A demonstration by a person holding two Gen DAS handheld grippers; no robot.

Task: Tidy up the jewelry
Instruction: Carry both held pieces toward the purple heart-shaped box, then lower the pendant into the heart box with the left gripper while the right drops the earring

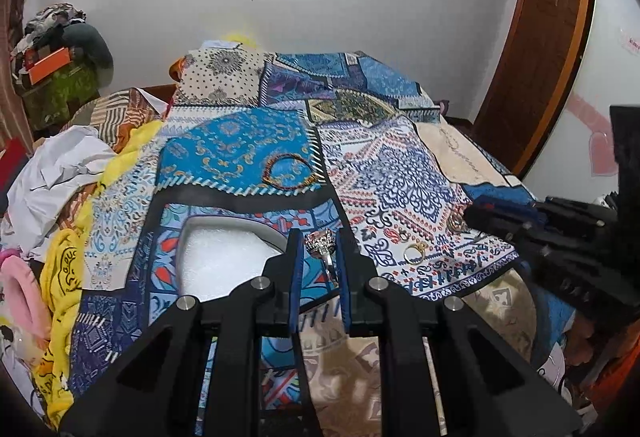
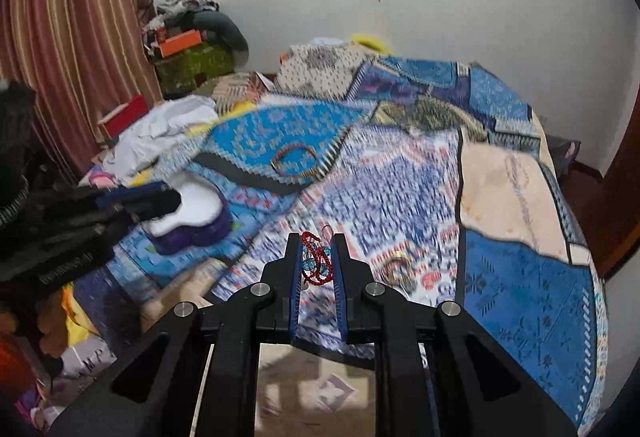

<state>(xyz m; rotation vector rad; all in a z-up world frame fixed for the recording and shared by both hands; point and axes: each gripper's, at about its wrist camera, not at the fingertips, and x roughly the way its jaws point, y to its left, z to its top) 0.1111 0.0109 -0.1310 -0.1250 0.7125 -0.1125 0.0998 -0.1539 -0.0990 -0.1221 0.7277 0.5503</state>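
My left gripper is shut on a silver ring with a large ornate top, held just right of the open jewelry box with white foam lining. My right gripper is shut on a red and blue beaded bracelet, above the patterned bedspread. The box, purple outside, shows in the right wrist view, with the left gripper over it. A red beaded bangle lies on the blue patch farther back. A gold ring and other small gold pieces lie near the right gripper.
The patchwork bedspread covers the bed. Crumpled white paper and yellow cloth lie along the left edge. A pile of clothes and boxes stands at the back left. A wooden door is at right.
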